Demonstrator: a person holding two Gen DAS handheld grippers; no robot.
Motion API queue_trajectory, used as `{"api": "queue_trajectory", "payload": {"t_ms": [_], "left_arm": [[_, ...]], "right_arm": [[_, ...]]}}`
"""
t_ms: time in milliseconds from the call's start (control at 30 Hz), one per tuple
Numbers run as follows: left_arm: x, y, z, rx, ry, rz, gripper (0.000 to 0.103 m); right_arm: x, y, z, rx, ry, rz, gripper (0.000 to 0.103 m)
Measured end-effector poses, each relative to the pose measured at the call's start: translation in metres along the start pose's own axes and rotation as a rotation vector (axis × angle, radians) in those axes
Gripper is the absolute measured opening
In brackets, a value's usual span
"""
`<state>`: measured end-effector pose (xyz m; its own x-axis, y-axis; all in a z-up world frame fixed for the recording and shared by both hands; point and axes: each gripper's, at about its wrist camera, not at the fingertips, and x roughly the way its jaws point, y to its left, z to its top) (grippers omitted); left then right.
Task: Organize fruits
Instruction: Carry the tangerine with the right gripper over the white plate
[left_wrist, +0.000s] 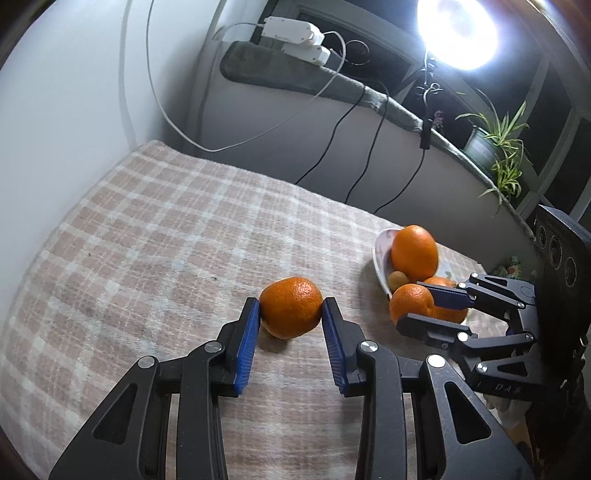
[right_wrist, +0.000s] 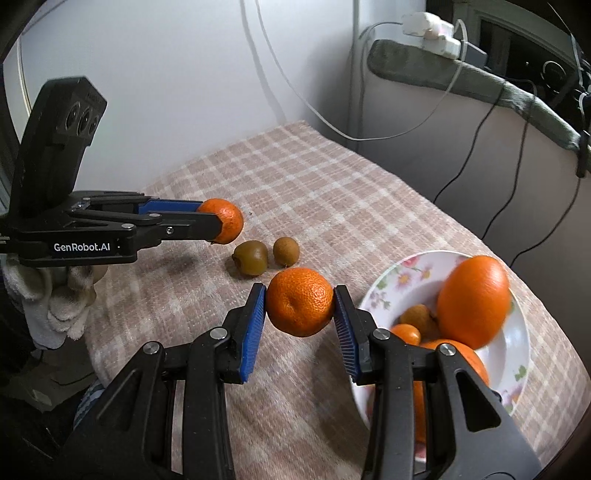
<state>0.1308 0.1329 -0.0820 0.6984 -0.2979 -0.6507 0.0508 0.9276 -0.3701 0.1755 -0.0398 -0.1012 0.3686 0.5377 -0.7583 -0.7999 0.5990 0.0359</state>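
Observation:
My left gripper (left_wrist: 291, 309) is shut on a tangerine (left_wrist: 291, 306) just above the checked cloth; it also shows in the right wrist view (right_wrist: 221, 220). My right gripper (right_wrist: 300, 308) is shut on another tangerine (right_wrist: 300, 306), held beside the flowered bowl (right_wrist: 413, 271); that tangerine shows in the left wrist view (left_wrist: 410, 302). The bowl holds a large orange (right_wrist: 474, 301), a kiwi (right_wrist: 419, 319) and more oranges. Two kiwis (right_wrist: 251, 257) (right_wrist: 285, 251) lie on the cloth between the grippers.
The table carries a pink checked cloth (left_wrist: 166, 229). A wall is at the left, a sill with cables and power strips (left_wrist: 295, 33) behind, a bright lamp (left_wrist: 458, 29) and a potted plant (left_wrist: 498, 147) at the right.

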Motion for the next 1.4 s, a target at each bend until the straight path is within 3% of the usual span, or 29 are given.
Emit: {"api": "queue_trajectory", "payload": {"t_ms": [600,1400], "left_arm": [[0.000,-0.047,0.002,0.056,-0.009,-0.060,0.033],[0.023,-0.090,0.003,0.117,0.019,-0.101,0.033]], "right_arm": [[-0.053,-0.042,-0.030,0.118,-0.078,-0.055,0.038],[-0.082,-0.101,-0.061,0.234,-0.109,-0.115,0.038]]}}
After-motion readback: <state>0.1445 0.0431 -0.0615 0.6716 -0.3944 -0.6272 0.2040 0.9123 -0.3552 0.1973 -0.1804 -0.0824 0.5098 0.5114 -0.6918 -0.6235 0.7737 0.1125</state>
